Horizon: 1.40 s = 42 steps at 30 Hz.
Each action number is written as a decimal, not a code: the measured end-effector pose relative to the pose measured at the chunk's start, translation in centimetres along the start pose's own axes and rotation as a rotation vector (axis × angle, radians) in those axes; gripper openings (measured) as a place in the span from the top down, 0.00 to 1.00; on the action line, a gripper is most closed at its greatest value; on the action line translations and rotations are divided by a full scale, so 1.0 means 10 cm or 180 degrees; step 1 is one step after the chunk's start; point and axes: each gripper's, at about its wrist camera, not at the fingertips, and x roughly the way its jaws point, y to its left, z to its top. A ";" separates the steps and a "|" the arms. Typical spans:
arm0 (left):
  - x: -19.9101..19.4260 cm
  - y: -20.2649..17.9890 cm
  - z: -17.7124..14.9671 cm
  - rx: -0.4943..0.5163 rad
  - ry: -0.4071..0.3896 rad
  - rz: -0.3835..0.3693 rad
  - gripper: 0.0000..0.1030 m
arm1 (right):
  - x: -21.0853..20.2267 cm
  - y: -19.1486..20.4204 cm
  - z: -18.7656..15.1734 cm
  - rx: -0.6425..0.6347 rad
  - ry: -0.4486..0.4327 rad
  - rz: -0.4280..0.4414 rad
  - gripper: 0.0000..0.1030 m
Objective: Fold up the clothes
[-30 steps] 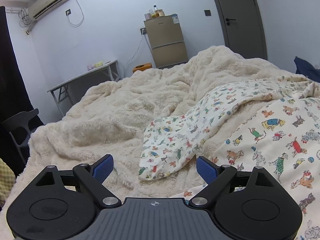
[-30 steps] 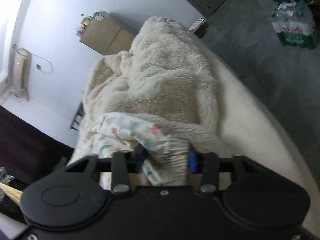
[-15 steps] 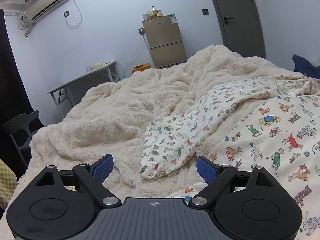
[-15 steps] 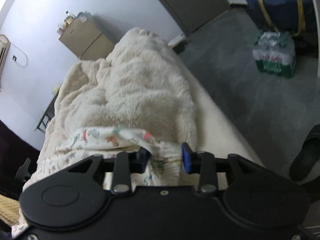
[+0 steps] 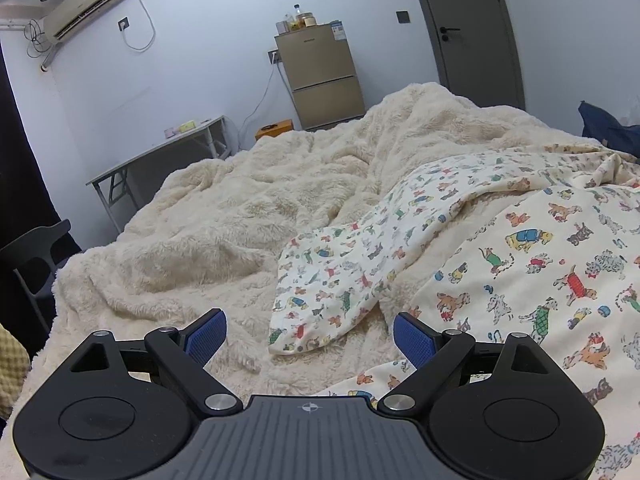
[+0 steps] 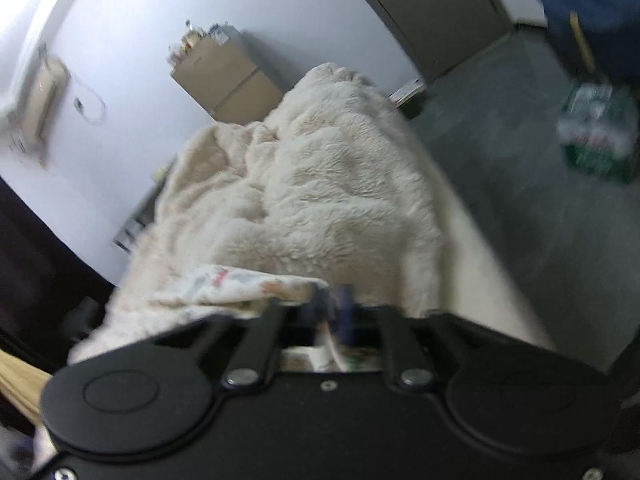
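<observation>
Now my right gripper [image 6: 334, 308] has just snapped closed, pinching an edge of the printed garment [image 5: 540, 280] spread over the cream blanket [image 5: 224, 232] on the right. Nearer, my left gripper [image 5: 308, 336] gapes wide over its sleeve, holding nothing.

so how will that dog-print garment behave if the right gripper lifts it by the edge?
The dog-print garment is probably floppy: it drapes in soft folds over the fluffy blanket. It looks thin and light. The right gripper, shut on a bunched edge, would likely trail the rest.
</observation>
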 end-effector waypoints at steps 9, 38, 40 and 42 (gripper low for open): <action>-0.09 -0.01 -0.02 0.0146 -0.0069 -0.0041 0.15 | -0.35 -0.11 -0.01 0.0078 -0.0232 -0.0463 0.53; -0.78 0.71 -0.61 0.0200 -0.0180 0.0110 0.00 | -2.12 1.63 -1.21 -0.3175 0.0138 -0.0381 0.23; -0.77 0.69 -0.60 0.0191 -0.0190 0.0110 0.00 | -2.11 1.66 -1.23 -0.3198 0.0144 -0.0372 0.23; -0.76 0.67 -0.60 0.0184 -0.0190 0.0110 0.00 | -2.10 1.68 -1.25 -0.3223 0.0155 -0.0363 0.23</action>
